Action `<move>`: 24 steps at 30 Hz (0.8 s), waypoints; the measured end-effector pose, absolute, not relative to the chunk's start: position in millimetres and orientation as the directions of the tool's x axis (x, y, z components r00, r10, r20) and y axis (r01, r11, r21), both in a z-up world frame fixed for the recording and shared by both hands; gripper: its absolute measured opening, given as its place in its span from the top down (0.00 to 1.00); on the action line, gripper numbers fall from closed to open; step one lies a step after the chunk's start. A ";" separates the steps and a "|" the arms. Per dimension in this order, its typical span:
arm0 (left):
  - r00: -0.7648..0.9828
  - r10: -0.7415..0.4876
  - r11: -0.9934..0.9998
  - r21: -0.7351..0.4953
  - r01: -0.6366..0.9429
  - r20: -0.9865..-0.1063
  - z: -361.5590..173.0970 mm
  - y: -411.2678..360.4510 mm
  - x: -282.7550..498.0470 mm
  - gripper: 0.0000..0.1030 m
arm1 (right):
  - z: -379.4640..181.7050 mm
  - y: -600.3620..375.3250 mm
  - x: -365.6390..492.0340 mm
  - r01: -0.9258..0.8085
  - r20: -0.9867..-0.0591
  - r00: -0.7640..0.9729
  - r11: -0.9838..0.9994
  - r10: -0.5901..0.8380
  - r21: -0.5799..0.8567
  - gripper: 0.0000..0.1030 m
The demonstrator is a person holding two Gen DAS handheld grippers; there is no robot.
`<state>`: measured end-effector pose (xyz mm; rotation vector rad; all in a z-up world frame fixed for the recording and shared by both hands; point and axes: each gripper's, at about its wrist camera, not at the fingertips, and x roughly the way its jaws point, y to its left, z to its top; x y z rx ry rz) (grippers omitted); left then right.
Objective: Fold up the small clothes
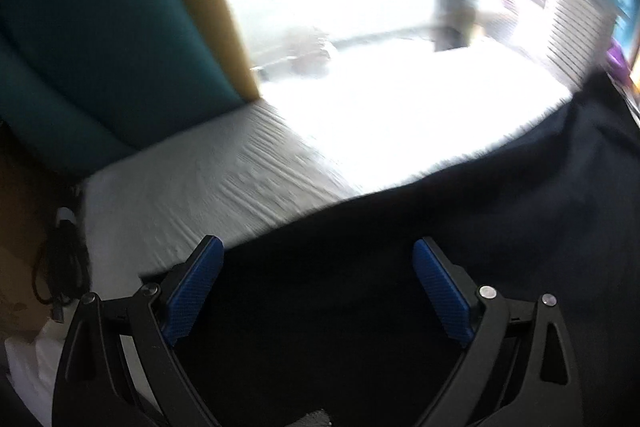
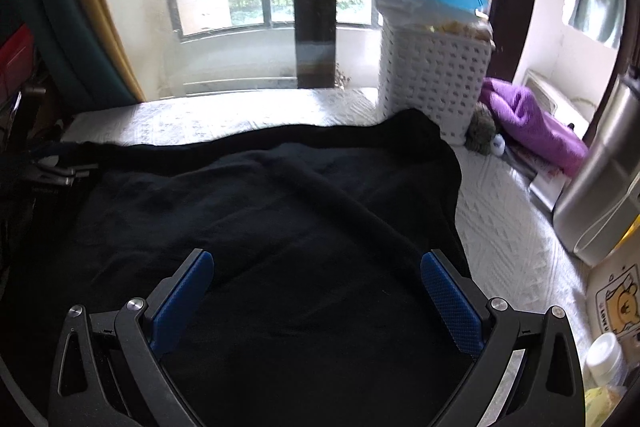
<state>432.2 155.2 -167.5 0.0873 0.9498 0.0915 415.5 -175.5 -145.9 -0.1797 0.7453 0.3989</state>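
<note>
A black garment (image 2: pixel 280 211) lies spread on the white textured bed cover (image 2: pixel 516 239), with a ridge-like fold running diagonally across it. My right gripper (image 2: pixel 316 267) is open, its blue pads (image 2: pixel 448 303) wide apart just above the near part of the garment, holding nothing. My left gripper (image 1: pixel 318 255) is open too, over the garment's left edge (image 1: pixel 400 247), with the white cover (image 1: pixel 192 187) beyond it. The left wrist view is motion-blurred. The left gripper's body shows at the far left of the right wrist view (image 2: pixel 56 171).
A white perforated basket (image 2: pixel 434 83) with a blue item on top stands at the back right. Purple cloth (image 2: pixel 532 119), a steel flask (image 2: pixel 604 187) and a small bottle (image 2: pixel 606 355) sit along the right. A teal cushion (image 1: pixel 88 39) and a window lie behind.
</note>
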 end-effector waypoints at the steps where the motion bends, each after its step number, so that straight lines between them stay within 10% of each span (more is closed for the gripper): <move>1: 0.585 0.147 0.989 0.122 -0.082 -0.798 -164.1 160.9 437.5 0.07 | -147.7 -177.1 416.6 -0.409 -0.693 0.662 0.913 0.286 -0.014 0.00; 24: 0.764 -0.034 0.997 -0.080 -0.024 -0.645 -83.2 142.3 269.5 0.07 | -118.0 -202.4 339.7 -0.364 -0.643 0.723 0.930 0.251 -0.046 0.00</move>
